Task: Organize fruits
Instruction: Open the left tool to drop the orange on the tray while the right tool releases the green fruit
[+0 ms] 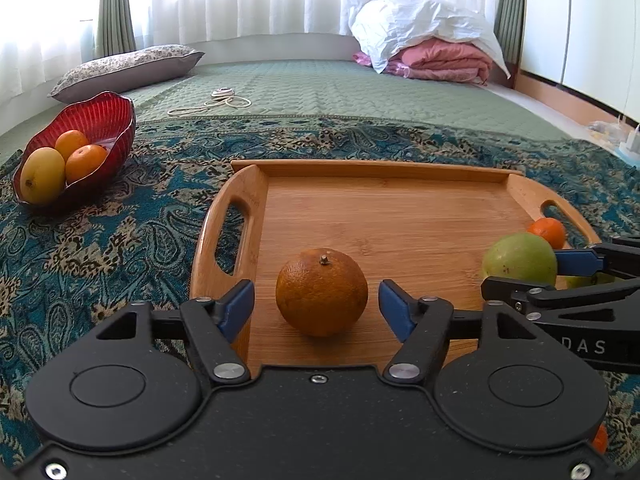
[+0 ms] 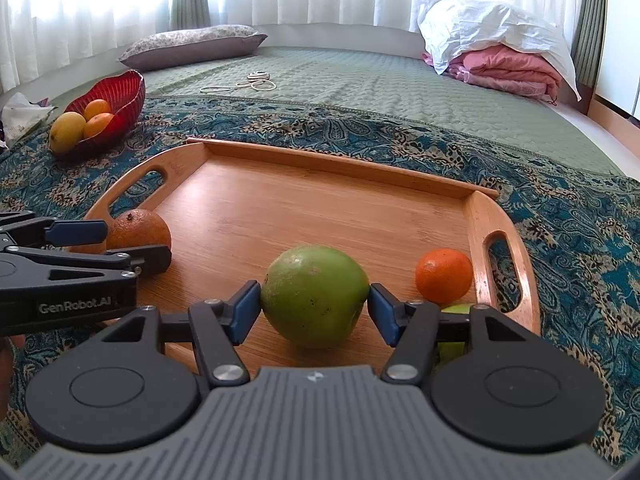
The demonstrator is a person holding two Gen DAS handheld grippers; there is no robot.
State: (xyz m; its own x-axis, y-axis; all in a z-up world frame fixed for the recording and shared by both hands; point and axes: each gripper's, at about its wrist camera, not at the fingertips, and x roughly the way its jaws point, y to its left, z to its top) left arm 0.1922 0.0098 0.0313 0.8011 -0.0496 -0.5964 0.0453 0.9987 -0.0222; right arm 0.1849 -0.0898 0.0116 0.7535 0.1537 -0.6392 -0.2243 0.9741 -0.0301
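We have three fruits in the red bowl [image 1: 120, 128]; the orange [image 1: 322, 292] sits between our left gripper's [image 1: 316, 306] parted jaws, the green fruit [image 2: 314, 296] between the right gripper's [image 2: 314, 312], seemingly unclamped

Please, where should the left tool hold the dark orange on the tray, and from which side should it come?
Grip the dark orange across its widest middle, coming from the near side as the left tool already points. It sits stem up on the wooden tray, both flanks free.

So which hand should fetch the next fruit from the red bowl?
Left, probably. The red bowl lies left of the tray, nearer the left gripper, whose jaws stand clear of the dark orange. The right gripper would have to cross over it.
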